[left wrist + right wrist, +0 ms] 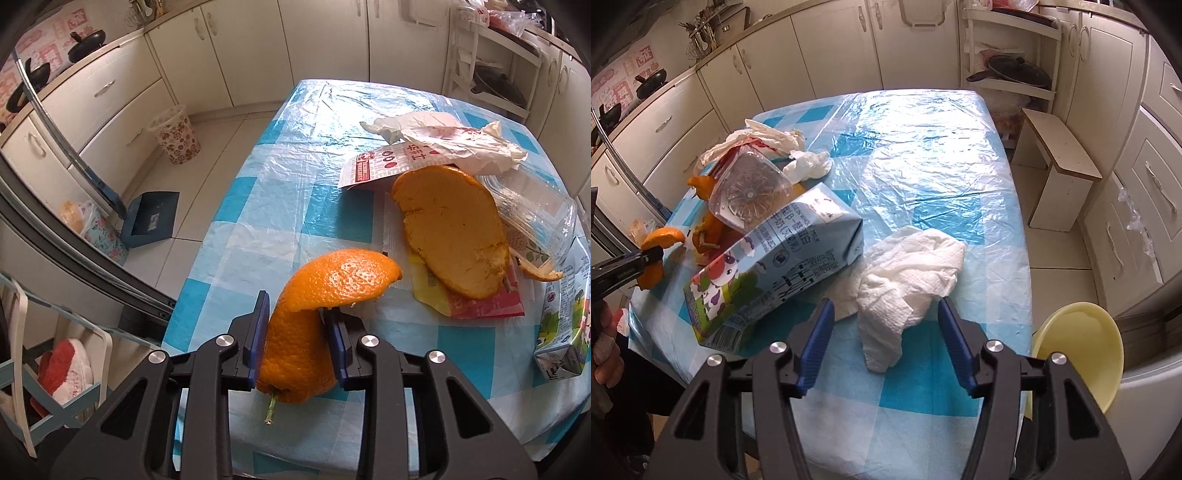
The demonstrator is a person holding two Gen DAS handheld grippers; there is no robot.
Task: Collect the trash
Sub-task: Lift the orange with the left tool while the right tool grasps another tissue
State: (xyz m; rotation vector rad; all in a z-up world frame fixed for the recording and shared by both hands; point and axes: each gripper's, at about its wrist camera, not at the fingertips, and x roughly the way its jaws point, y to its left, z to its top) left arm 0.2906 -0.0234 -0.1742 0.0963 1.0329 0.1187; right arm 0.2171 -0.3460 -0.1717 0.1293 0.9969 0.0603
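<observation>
Our left tongs (297,325) are clenched on a curled strip of orange peel (314,314), lifted clear of the worktop (258,177) with the blue-and-white checked plastic cover. Our right tongs (884,334) stand released over a crumpled white paper towel (908,273) — it lies between the two blue pads, not pressed, its long axis running away from the tongs. This towel lies just right of the light-blue milk carton (775,258), so the right hand is nearer.

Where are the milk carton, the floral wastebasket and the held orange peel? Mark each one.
milk carton (775,258): right wrist view, on its printed side panel.
floral wastebasket (176,138): left wrist view, on its patterned wall.
orange peel (299,354): left wrist view, on the strip between the fingers.
</observation>
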